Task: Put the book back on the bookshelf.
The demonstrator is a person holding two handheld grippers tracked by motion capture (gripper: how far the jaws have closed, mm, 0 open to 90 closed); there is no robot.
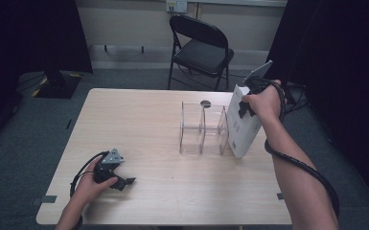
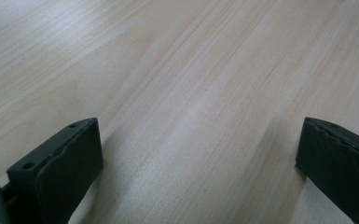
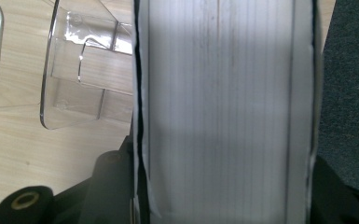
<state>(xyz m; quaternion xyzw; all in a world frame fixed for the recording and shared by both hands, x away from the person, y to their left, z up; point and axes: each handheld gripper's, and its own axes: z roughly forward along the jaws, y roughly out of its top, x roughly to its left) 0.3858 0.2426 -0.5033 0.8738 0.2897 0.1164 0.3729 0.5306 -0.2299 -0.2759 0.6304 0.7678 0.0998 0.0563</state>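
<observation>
The right gripper [image 1: 247, 96] is clamped on a thick white book [image 1: 242, 125], its jaws pressing the two covers with the page block between them, as the right gripper view makes plain [image 3: 224, 107]. The book stands tilted on the wooden table [image 1: 139, 124], its lower corner down on the tabletop just beside the right end of a clear acrylic divider rack [image 1: 203, 129], its top leaning away to the right. It is not yet inside any slot. The rack's compartments look empty, so judging from this, the filing has barely begun: the book has been brought to the rack, and what is left is to stand it upright, line it up with a compartment and slide it in between the clear walls.

The left gripper [image 1: 120, 179] lies low on the near left part of the table, well apart from the rack, with its jaws spread wide and nothing between them; bare wood grain [image 2: 191, 93] shows between the pads.

As for writing, faint grey marks sit on the book's white cover in the high view, but they are too small and blurred to read. No brand or label can be made out on the rack or the grippers.
</observation>
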